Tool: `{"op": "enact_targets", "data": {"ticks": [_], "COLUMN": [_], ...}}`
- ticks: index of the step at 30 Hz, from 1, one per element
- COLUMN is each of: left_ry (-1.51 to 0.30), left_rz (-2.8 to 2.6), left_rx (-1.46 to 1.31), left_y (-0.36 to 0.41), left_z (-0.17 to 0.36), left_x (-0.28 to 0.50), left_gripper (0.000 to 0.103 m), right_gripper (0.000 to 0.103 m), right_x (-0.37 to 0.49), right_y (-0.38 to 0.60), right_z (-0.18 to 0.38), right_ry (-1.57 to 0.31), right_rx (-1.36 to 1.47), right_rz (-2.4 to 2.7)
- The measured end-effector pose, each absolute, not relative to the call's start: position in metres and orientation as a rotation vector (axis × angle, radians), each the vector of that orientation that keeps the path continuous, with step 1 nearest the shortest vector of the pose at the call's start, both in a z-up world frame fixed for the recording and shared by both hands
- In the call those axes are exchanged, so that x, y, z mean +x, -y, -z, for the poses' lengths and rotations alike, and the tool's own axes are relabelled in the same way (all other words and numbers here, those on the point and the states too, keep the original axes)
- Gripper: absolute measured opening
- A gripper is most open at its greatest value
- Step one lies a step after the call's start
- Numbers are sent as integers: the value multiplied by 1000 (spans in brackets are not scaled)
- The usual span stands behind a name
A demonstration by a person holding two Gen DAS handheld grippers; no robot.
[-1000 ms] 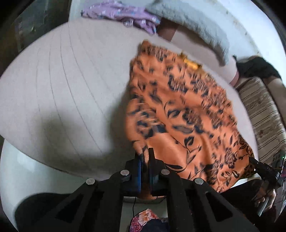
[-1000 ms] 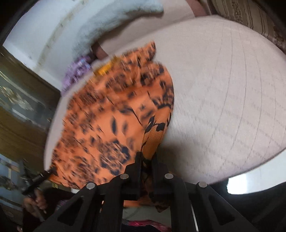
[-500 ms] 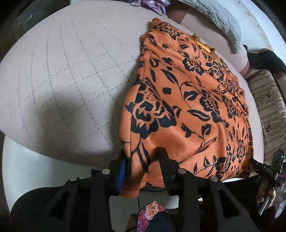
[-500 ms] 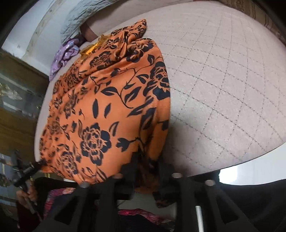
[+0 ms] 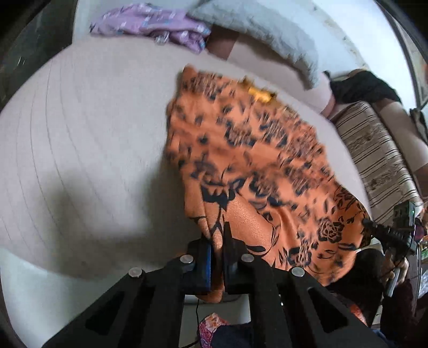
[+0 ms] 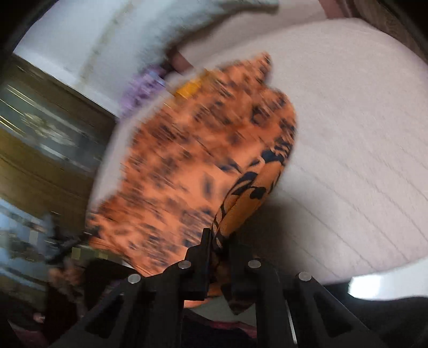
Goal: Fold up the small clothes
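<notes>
Orange floral garment lies spread over the quilted bed, running from centre frame to lower right in the left wrist view, its near hem hanging off the bed edge toward the cameras. Left tongs are clamped on the hem's left corner at bottom centre; right tongs are clamped on the other hem corner, bottom centre of the right wrist view, w/ a fold of cloth rising from them.

Handling, by the look of it: thin, light, limp fabric, prob. a bit slick; it drapes and bunches rather than holds shape, nothing fragile. Best taken at hem corners, as here, pinching both layers deep enough that the edge can't slide out; the far end near the yellow neckline trim is the other sensible hold.

Vs. half a sec ago: the tongs, then apart w/ cloth lying loose across them, are now shut on the hem, and both views sit higher and further back, showing more bed. Heavy motion blur over the print suggests a fast lift or shake. Purple clothes and grey pillow lie upper frame, well apart from the garment.
</notes>
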State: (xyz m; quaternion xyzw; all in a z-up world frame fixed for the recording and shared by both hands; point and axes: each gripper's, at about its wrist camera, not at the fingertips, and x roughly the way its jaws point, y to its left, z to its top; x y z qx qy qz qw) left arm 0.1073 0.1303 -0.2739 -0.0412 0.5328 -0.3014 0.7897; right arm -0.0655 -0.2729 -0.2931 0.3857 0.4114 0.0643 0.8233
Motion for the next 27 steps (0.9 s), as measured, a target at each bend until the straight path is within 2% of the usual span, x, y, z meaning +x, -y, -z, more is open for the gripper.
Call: {"op": "enact_targets", "data": {"ticks": [6,10,13,16,19,21,23,27], "left_ry": [-1068,-1040,-1072,-1155,-1206,-1201,-1205,-1134], "left_rz": [654,610,557,465,398,390,404,447], "left_rx": [-73,-26,-7,26,36,-70,-191,-345], "left_y": [-110,-68,-31,6,21,12,-1,-30], "left_z": [221,208,226,272,311,322,323,307], "left_x": [170,244,299,341,361,370,372,361], "left_gripper": [6,6,6,8,10,11,16,17], "right_gripper": [11,11,11,11,15,15,18,39], "right_x": [-21,30,81,123,149,163,166,161], "right_y": [321,367,403,422,430,434,439,439], "right_z": [246,249,281,324,364,379,379,358], "right_ry": [-673,-572,-540,-536,-632,-689,-667,-573], "right_rx": [968,1072,1209,1332,1365,1402,1413,1413], "right_rz": [-141,-46,6,39,149,145,131,83]}}
